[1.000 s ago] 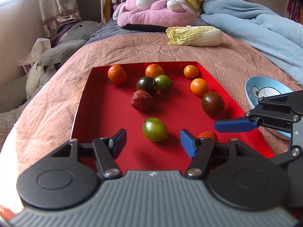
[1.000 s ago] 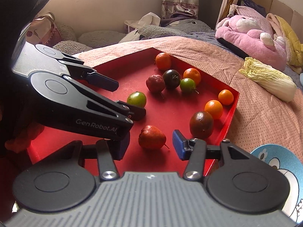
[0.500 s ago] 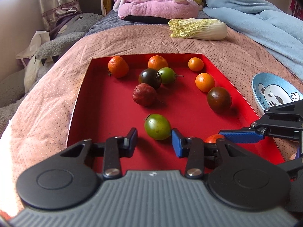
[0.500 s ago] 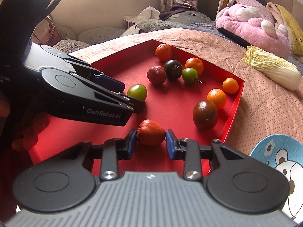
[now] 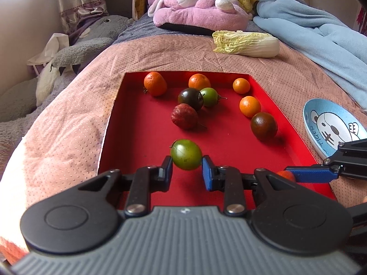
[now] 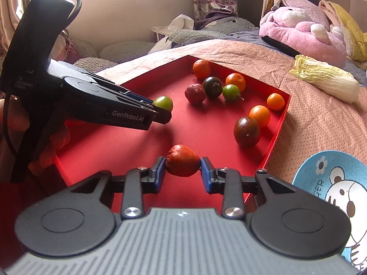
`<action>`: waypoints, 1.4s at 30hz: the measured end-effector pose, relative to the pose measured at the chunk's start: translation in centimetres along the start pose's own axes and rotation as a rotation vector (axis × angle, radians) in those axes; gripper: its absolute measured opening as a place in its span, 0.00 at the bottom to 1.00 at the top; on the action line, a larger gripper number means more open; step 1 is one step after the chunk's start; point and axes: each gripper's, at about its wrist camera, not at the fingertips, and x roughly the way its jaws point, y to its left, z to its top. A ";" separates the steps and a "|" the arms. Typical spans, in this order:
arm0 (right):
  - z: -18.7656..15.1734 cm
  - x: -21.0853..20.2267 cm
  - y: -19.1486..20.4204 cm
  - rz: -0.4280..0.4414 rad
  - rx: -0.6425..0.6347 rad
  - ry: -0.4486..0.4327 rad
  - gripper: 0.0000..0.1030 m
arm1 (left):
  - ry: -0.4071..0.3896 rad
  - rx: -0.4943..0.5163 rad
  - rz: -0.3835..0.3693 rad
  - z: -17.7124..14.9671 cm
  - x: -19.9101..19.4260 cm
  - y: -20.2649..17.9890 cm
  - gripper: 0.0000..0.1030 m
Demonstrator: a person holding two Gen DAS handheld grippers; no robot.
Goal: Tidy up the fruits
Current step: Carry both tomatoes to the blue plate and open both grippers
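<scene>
1. Two grippers work over one red tray [image 5: 137,137] on a pink bedspread [image 5: 68,114], and each is clamped on a fruit
2. The left gripper [image 5: 186,169] holds a green tomato [image 5: 186,154] between its blue pads; both pads press on its sides
3. The right gripper [image 6: 183,171] holds a red fruit [image 6: 182,163] the same way, at the near edge of the tray
4. Seen from the left wrist, the right gripper reaches in from the right, just beside and a little lower, with a bit of the red fruit showing at its tip
5. Ahead of the left gripper lies a dark red fruit [image 5: 184,119], and beyond it a dark tomato [image 5: 190,98] touching a small green tomato [image 5: 209,96]
6. Farther ahead, along the far wall of the tray, sit two oranges [image 5: 155,86] [image 5: 199,82]
7. Ahead and to the right are two smaller oranges [image 5: 241,85] [image 5: 250,106] and a brown tomato [image 5: 263,126], in a row along the right wall
8. To the right of both grippers, off the tray, lies a blue plate [image 5: 330,126] with a cartoon bear
9. Well ahead on the bedspread lies a cabbage [image 5: 245,44], with a pink plush [image 5: 197,11] behind it
</scene>
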 end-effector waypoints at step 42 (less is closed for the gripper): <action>-8.6 -13.8 -10.0 -0.224 0.251 -0.159 0.38 | -0.051 0.169 -0.109 1.5 -3.5 -13.4 0.30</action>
